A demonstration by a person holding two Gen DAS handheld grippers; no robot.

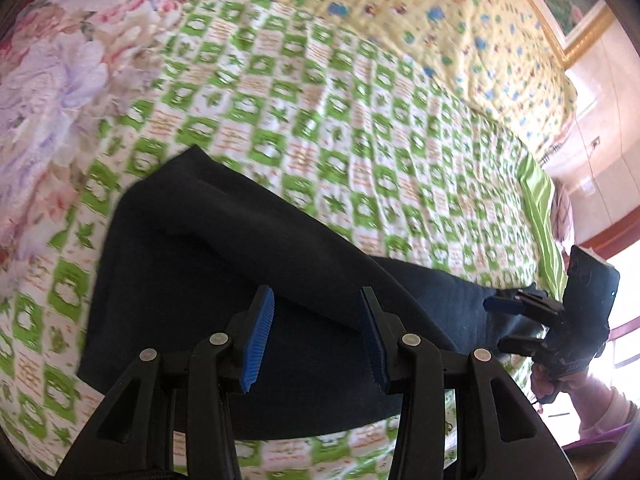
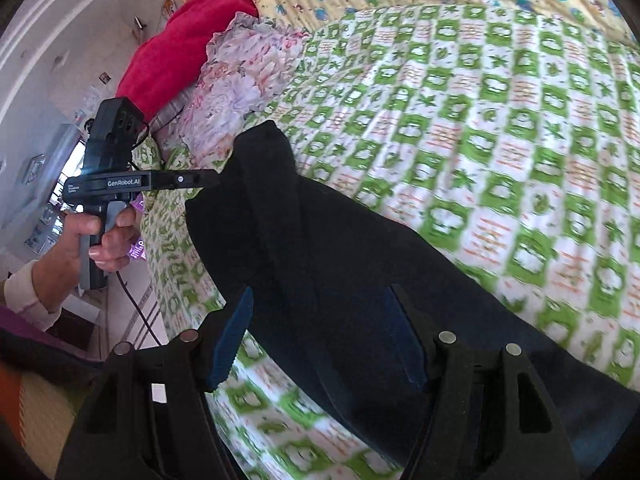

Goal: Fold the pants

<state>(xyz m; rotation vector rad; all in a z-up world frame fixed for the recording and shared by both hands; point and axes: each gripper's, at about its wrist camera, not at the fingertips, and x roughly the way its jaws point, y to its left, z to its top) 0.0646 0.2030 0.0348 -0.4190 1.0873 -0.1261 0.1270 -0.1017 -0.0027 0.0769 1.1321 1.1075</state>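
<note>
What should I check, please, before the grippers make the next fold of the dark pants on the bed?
1. Left gripper open over the pants: ok, jaws spread with dark cloth between them.
2. Right gripper open: ok, jaws apart over the cloth.
3. Either gripper pinching fabric: cannot tell; nothing looks clamped.
4. Pants flat: not ok, a raised ridge runs along the cloth.
5. Room on the green checked sheet beyond the pants: ok, bare sheet shows there.
6. Floral pillow off the pants: ok, it lies apart.
</note>
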